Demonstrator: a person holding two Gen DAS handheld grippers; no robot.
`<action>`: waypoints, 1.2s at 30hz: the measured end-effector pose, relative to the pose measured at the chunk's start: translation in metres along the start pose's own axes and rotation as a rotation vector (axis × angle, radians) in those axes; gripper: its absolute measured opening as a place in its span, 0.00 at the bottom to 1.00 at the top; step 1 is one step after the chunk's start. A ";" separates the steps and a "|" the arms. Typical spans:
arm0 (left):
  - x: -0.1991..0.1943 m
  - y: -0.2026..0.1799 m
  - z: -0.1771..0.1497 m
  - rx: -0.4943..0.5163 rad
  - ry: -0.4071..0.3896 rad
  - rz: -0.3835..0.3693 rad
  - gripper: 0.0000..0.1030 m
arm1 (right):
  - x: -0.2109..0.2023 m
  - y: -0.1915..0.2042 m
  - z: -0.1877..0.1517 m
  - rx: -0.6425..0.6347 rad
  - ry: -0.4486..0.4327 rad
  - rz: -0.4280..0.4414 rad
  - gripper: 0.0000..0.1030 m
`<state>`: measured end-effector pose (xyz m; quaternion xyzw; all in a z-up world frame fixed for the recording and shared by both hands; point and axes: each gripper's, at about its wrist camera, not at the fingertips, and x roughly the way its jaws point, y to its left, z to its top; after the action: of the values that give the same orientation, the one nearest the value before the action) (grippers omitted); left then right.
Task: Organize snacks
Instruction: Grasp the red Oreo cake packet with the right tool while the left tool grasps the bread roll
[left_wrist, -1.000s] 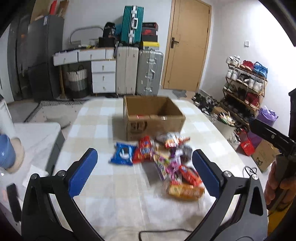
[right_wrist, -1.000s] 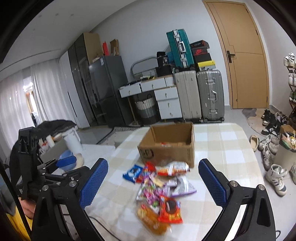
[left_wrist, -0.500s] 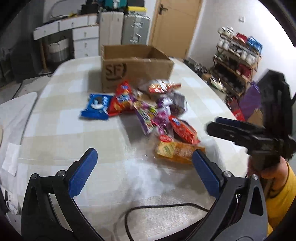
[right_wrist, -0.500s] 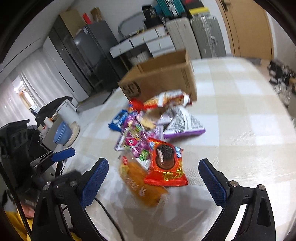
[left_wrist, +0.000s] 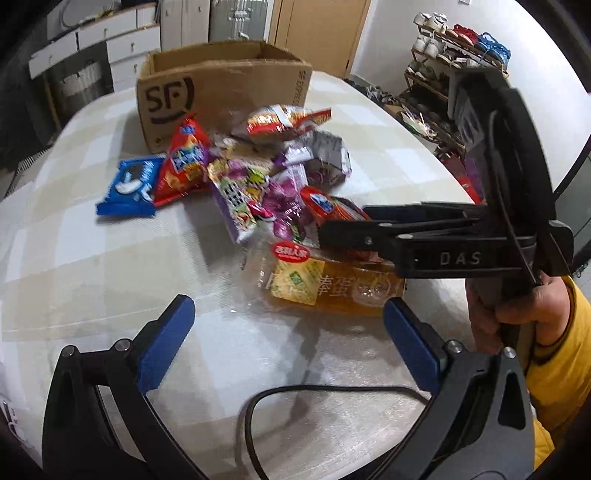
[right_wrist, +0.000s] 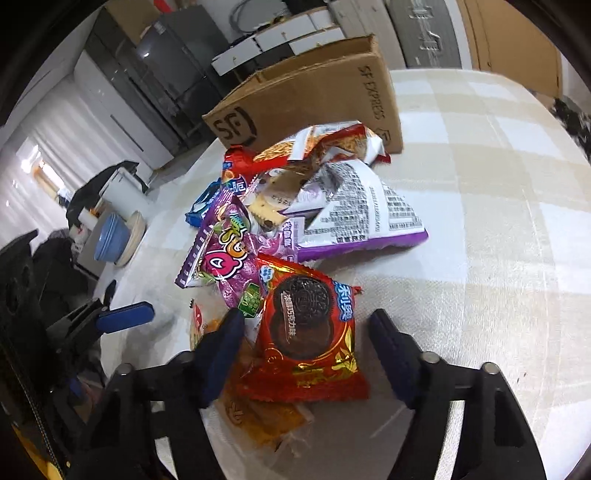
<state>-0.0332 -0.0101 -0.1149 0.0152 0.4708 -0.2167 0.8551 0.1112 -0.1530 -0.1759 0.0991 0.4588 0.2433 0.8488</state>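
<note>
Right gripper was spread w/ jaws astride the red cookie pack, atop the snack pile near the box. Probably light, crinkly, slippery, cookies fragile; pinch mid-pack gently. Left gripper hung spread.

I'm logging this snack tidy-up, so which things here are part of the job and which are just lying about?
Part of the job:
cardboard box
red chocolate cookie packet
orange packet
blue cookie packet
purple candy bag
right gripper, open around the red packet
left gripper, open

Lying about:
black cable
blue bowl
shoe rack
</note>
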 end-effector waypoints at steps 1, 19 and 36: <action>0.005 -0.001 0.001 -0.005 0.013 -0.005 0.99 | 0.001 0.001 0.000 -0.011 0.003 -0.006 0.49; 0.046 -0.009 0.021 -0.227 0.173 -0.051 0.92 | -0.053 -0.022 -0.019 0.082 -0.165 0.105 0.45; 0.070 -0.004 0.067 -0.481 0.215 -0.018 0.72 | -0.084 -0.037 -0.036 0.121 -0.250 0.146 0.45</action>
<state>0.0517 -0.0539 -0.1340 -0.1696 0.5970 -0.1035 0.7773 0.0550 -0.2294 -0.1490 0.2125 0.3550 0.2623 0.8718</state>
